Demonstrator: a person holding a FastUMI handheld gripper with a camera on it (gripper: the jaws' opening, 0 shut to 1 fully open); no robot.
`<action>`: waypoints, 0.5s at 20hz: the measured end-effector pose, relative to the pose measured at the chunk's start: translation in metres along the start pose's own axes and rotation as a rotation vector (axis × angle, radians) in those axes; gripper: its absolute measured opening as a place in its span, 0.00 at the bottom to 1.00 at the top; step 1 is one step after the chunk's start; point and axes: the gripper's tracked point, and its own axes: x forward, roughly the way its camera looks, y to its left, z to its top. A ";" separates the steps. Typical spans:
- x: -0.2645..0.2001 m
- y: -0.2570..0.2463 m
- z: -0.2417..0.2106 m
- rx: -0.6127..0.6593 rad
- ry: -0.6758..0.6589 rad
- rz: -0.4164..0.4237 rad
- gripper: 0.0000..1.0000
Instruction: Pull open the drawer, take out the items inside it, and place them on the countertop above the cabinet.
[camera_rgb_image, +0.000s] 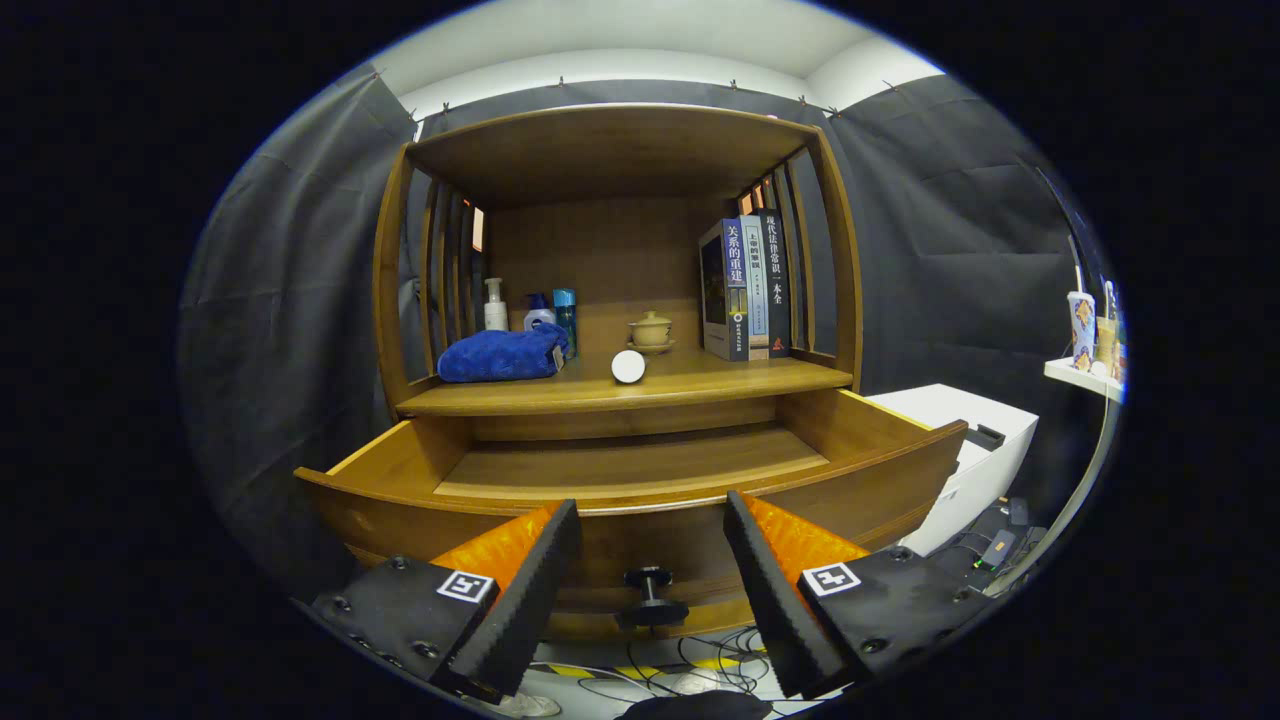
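Gripper view: single view, looking along the fingers at a wooden cabinet.
Drawer (640, 470): pulled fully out below the countertop; the visible floor is bare wood, and no item shows on the part in sight. The near strip behind the front panel is hidden.
Knob (651, 595): dark, on the drawer front, between the fingers and just beyond them, untouched.
Gripper (650, 590): spread wide, holding nothing; both fingers sit apart from the drawer front.
Countertop (700, 385): carries a blue towel (503, 356), three bottles (540, 312) behind it, a white ball (628, 366) near the front edge, a lidded cup (651, 330) and upright books (748, 290).
Handling, judged: the towel is soft and light, best pinched at a fold; the ball is small, smooth and likely to roll, so grip across its middle; the cup looks fragile.
Progress, judged: drawer opened; contents appear already moved up, though the hidden strip leaves this unconfirmed.
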 end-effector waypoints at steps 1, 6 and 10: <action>0.005 0.000 0.002 -0.004 -0.005 -0.001 0.96; 0.026 0.001 0.010 0.016 -0.002 -0.007 0.96; 0.044 0.004 0.017 -0.015 -0.010 -0.014 0.96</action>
